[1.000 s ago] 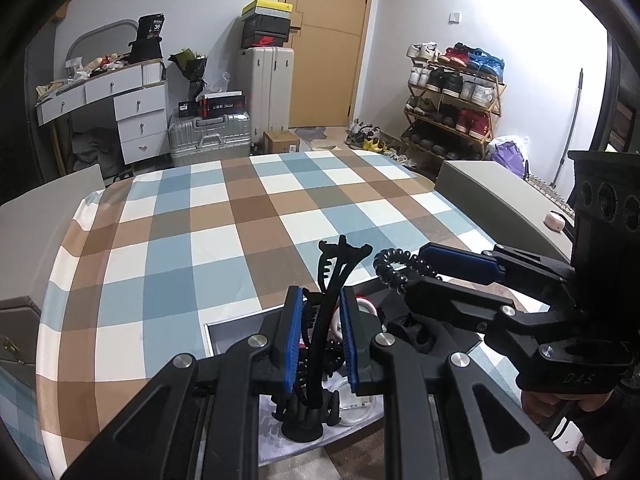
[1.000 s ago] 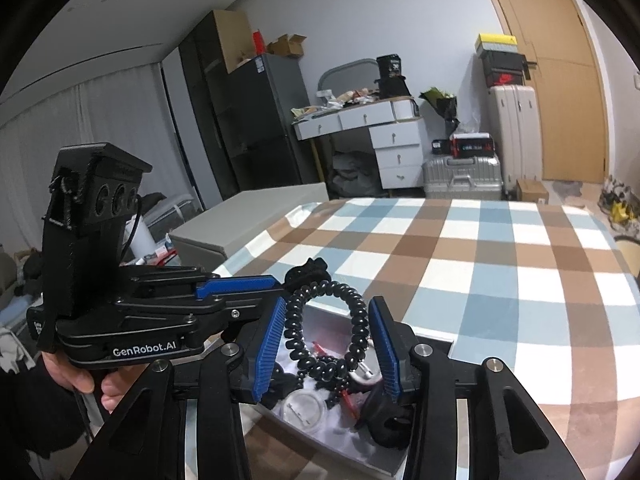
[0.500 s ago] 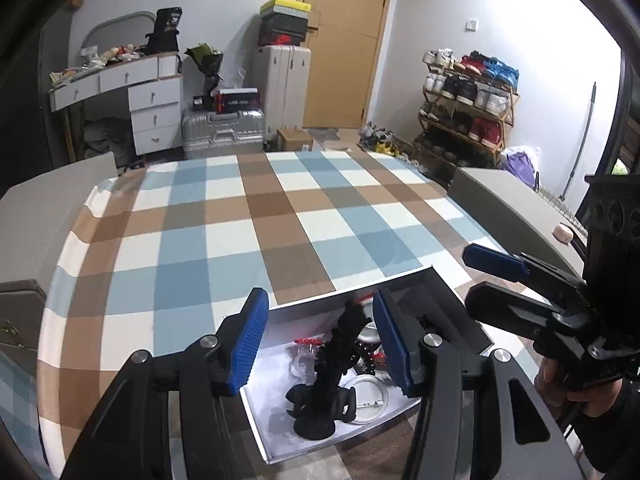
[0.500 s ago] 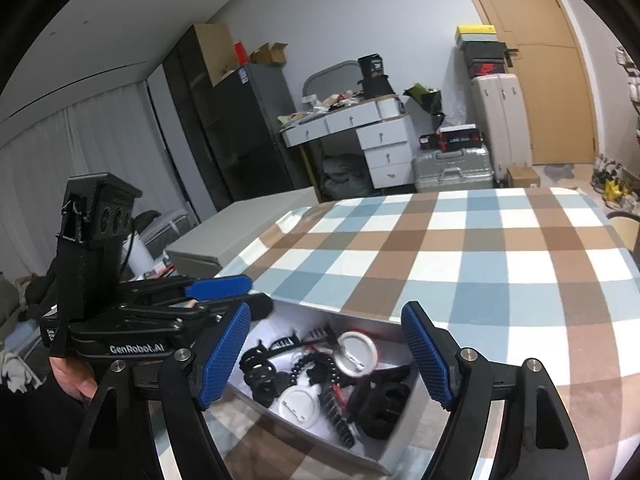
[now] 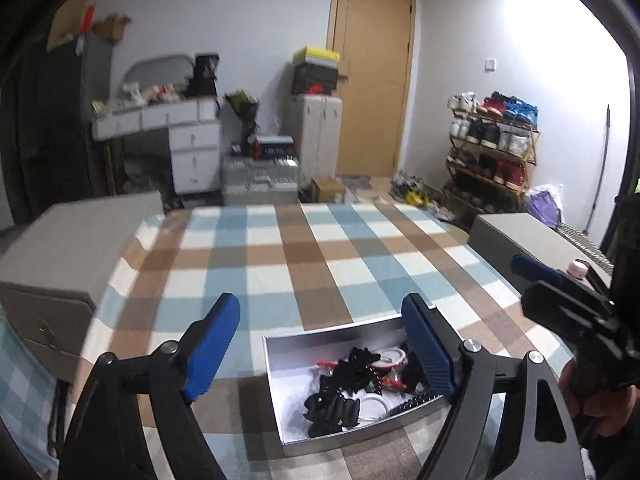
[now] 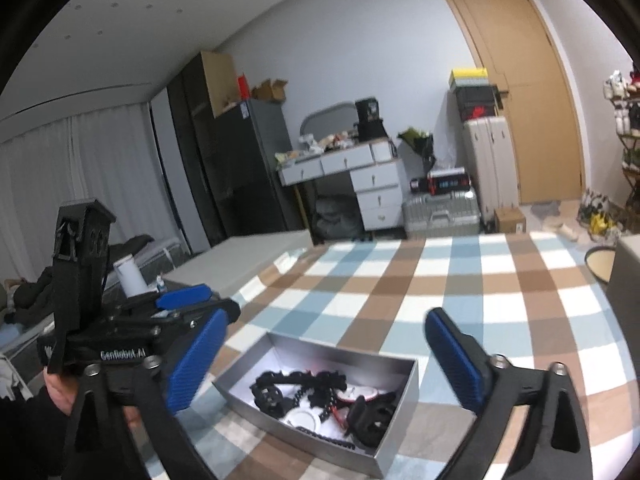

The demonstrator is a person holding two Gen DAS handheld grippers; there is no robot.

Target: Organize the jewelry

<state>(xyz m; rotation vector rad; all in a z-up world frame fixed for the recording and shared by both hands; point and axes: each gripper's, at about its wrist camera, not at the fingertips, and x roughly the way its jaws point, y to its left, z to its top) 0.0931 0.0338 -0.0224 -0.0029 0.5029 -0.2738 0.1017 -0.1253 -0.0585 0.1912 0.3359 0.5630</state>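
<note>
A shallow silver box (image 5: 280, 408) sits on the checked tablecloth near the table's front edge; it also shows in the right wrist view (image 6: 396, 436). Inside lie black hair clips (image 5: 340, 408), a black coiled band (image 6: 296, 380), white rings (image 6: 304, 418) and small red pieces (image 5: 390, 382). My left gripper (image 5: 324, 352) is open and empty, raised above and behind the box. My right gripper (image 6: 324, 360) is open and empty, also raised above the box. Each gripper shows at the edge of the other's view.
The checked tablecloth (image 5: 304, 256) stretches away behind the box. Grey cabinets (image 5: 60, 240) flank the table on both sides. A white dresser (image 6: 360, 176), suitcases (image 5: 316, 136), a shoe rack (image 5: 492, 152) and a door (image 5: 368, 80) stand behind.
Both grippers opened and let go of a black hair clip and a black coiled band, which now lie in the box. Both grippers then lifted up and back from the box.
</note>
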